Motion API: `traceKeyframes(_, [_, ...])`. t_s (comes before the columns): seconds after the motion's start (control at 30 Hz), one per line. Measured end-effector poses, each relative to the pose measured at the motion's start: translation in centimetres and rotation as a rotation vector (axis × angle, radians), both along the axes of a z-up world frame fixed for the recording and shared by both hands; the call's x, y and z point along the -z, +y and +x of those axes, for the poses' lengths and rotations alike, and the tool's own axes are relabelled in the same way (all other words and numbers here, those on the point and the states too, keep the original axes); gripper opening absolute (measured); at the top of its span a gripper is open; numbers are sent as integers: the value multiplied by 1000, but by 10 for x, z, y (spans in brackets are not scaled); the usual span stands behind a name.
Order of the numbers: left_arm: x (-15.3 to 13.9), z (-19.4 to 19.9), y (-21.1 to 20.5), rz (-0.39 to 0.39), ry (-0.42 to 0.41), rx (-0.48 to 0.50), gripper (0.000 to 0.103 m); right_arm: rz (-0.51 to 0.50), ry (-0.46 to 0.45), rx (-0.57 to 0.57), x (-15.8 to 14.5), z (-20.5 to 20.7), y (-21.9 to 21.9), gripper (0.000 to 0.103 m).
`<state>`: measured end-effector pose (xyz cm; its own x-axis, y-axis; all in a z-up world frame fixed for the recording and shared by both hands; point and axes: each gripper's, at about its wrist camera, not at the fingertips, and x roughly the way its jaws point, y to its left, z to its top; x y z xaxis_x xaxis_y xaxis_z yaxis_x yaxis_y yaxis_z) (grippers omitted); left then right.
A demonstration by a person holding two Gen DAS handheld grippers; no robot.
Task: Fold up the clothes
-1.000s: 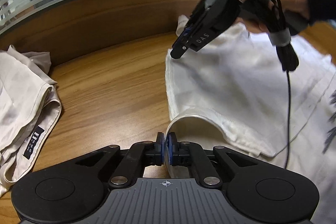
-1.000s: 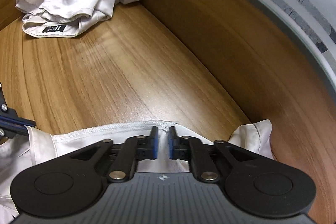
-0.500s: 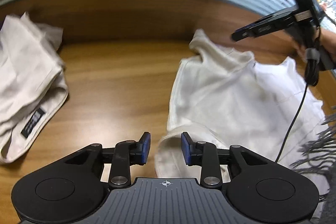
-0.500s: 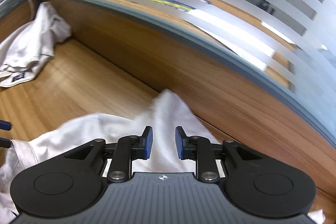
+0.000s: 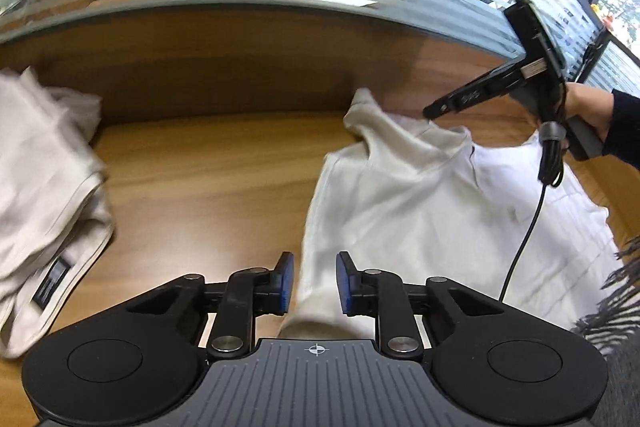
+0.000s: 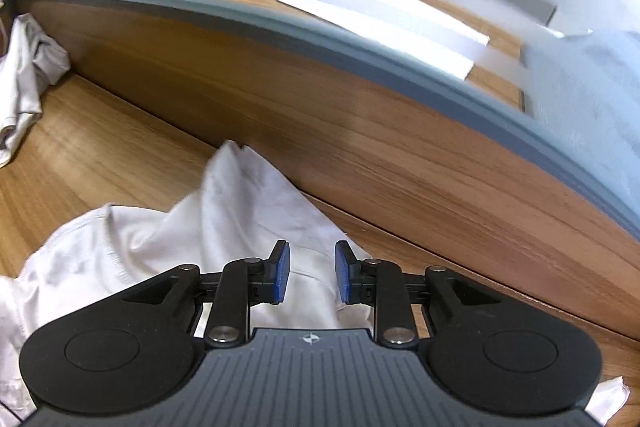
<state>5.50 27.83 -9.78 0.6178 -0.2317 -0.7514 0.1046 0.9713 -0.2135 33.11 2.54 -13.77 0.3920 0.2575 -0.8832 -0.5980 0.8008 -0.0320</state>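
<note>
A white garment (image 5: 420,195) lies partly folded on the wooden desk (image 5: 208,179), one sleeve end sticking up toward the back wall. My left gripper (image 5: 314,281) is open above the garment's near left edge; cloth shows between the fingers but they do not pinch it. In the left wrist view a hand holds the right gripper (image 5: 430,113) in the air over the garment's far edge. The right wrist view shows my right gripper (image 6: 308,273) open above the same white garment (image 6: 224,227), lifted off it.
A second pale garment (image 5: 44,195) with a dark label lies crumpled at the left, seen also as a heap (image 6: 24,75) in the right wrist view. A wooden back panel (image 5: 240,67) with frosted striped glass above bounds the desk. A dark fringed cloth (image 5: 616,303) sits at right.
Both grippers opened and let go of the garment's edge, then rose and drew back. The folded-over part now rests on the garment.
</note>
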Motion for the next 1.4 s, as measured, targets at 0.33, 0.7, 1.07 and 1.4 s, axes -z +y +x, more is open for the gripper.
traceKeyframes(0.33, [21,68,-35,-38,-7,35,22,23,57,182,25,25,-25,28])
traceKeyframes(0.7, [50,110,-51,-30,60,26,19,-23,47,170,43,19,-27,37])
traceKeyframes(1.07, [56,110,-45,-18,65,-7,6,-173,-74,193,32,9,-57,37])
traceKeyframes(1.4, [57,108,-42,-28,64,-11,7,147,36,39,3,-3,-1,37])
